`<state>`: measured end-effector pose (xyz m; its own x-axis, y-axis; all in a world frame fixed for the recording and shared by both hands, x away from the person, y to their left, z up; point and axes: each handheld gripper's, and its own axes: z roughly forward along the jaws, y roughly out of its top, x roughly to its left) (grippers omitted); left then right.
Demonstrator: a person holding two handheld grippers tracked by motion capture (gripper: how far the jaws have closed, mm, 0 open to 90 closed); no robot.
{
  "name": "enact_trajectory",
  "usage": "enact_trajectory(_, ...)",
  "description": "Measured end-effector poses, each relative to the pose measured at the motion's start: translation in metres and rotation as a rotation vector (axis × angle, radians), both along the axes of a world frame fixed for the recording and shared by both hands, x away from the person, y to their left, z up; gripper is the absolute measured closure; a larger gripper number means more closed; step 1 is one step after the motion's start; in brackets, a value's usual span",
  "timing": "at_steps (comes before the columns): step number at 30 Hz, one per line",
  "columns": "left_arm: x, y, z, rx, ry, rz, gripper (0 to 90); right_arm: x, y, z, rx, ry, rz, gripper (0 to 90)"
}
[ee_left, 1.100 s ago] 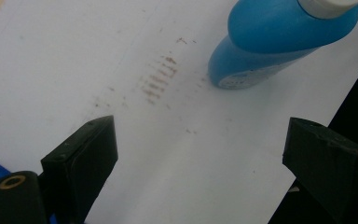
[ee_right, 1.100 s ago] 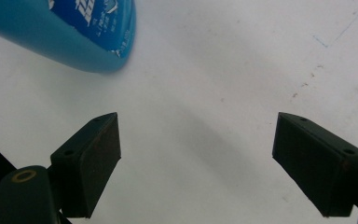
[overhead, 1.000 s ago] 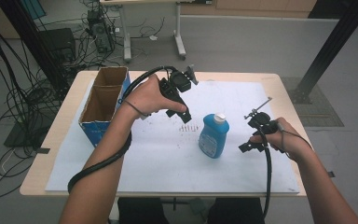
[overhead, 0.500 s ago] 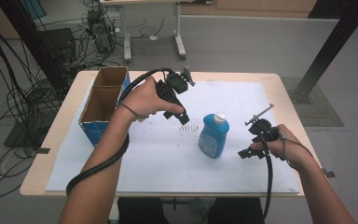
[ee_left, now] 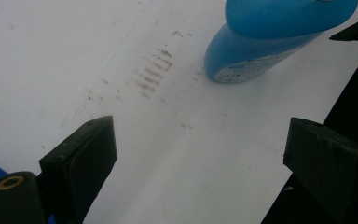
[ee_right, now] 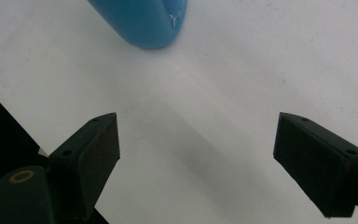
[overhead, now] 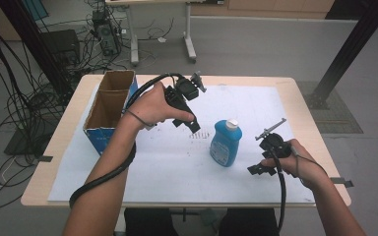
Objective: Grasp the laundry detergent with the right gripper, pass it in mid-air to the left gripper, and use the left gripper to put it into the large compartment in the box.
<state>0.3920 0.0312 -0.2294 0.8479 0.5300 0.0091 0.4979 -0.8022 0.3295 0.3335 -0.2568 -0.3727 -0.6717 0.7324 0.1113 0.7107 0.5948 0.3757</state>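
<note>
One blue bottle (overhead: 225, 144) bears a label (ee_left: 235, 74), its writing unreadable.

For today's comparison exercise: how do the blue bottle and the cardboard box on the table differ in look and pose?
The bottle is blue plastic with a white cap; the box is brown cardboard with blue print outside. The bottle is capped, the box open at the top. The bottle stands mid-table on the white sheet, between the left claw and right claw; the box sits at the table's left edge. Both stand upright, untouched.
</note>
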Motion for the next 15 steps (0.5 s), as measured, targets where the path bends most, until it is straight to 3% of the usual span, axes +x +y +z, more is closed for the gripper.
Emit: enact_trajectory(15,-0.001,0.001,-0.002,0.004,0.004,0.006,9.8,-0.013,0.007,-0.018,0.039,-0.021,0.008,14.5)
